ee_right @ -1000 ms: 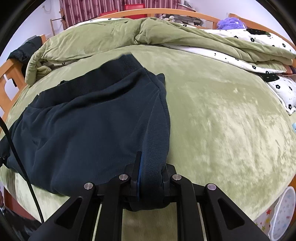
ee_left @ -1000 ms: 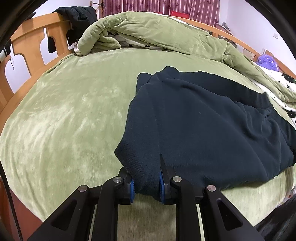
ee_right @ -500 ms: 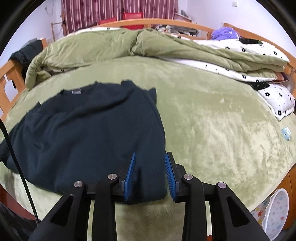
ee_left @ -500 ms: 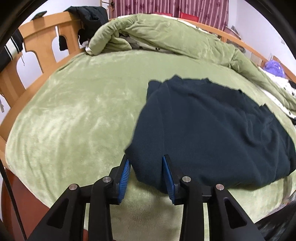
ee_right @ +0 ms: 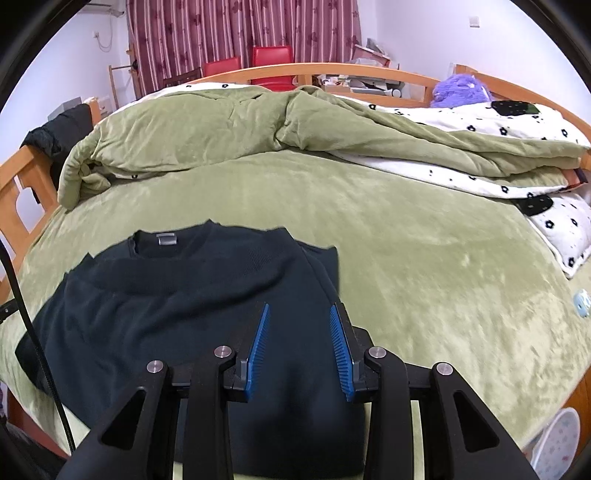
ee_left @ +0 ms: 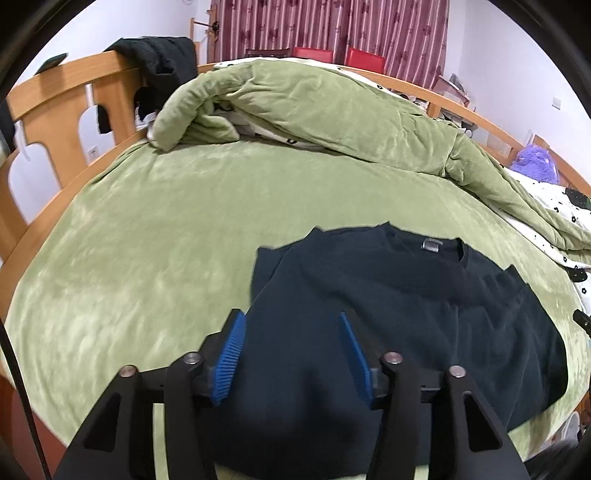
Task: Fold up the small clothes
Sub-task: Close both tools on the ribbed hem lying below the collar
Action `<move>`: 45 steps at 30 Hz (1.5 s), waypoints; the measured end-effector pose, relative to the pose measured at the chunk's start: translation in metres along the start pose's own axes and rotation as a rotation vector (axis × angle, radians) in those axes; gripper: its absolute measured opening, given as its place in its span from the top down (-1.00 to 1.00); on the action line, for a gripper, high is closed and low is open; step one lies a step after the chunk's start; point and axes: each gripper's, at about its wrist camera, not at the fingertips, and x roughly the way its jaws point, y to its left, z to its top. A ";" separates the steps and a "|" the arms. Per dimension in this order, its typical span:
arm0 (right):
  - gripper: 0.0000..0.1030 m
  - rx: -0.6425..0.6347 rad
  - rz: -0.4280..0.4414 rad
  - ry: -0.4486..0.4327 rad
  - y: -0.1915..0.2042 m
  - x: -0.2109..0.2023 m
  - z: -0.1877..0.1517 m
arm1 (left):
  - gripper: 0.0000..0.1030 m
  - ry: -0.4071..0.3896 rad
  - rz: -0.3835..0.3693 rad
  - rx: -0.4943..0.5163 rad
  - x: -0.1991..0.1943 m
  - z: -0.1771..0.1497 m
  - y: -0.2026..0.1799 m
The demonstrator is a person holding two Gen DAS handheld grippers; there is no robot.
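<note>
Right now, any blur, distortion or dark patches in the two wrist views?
Left wrist: strong fisheye bowing of the bed frame, black corners, sweater so dark its folds barely read, its near hem soft. Right wrist: same bowing, slight smear on the green blanket, sweater's near edge blurred below the fingers.

Both my wrist cams look forward and down along their fingers, close over the bed's (ee_left: 155, 236) near edge. Left cam sits over the sweater's (ee_left: 424, 314) left side, right cam over its right side (ee_right: 166, 302). Shared: sweater, duvet (ee_right: 207, 129), curtain (ee_left: 332, 26).
</note>
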 end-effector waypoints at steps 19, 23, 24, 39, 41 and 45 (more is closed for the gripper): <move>0.01 -0.019 -0.024 0.117 0.017 0.138 0.047 | -0.05 0.106 -0.044 0.003 0.129 0.049 -0.012; -0.02 -0.022 -0.045 0.151 0.017 0.162 0.046 | -0.05 0.144 -0.034 -0.016 0.151 0.049 -0.001; -0.04 -0.019 -0.046 0.154 0.017 0.166 0.046 | -0.04 0.152 -0.032 -0.017 0.155 0.048 0.001; 0.67 -0.086 -0.047 0.077 0.030 0.171 0.043 | 0.79 0.059 -0.044 0.035 0.156 0.044 -0.003; 0.70 -0.082 -0.031 0.002 0.030 0.156 0.048 | 0.80 0.006 -0.057 0.013 0.145 0.047 0.003; 0.70 -0.011 -0.004 -0.058 0.025 0.149 0.057 | 0.80 -0.014 -0.041 -0.019 0.143 0.051 0.013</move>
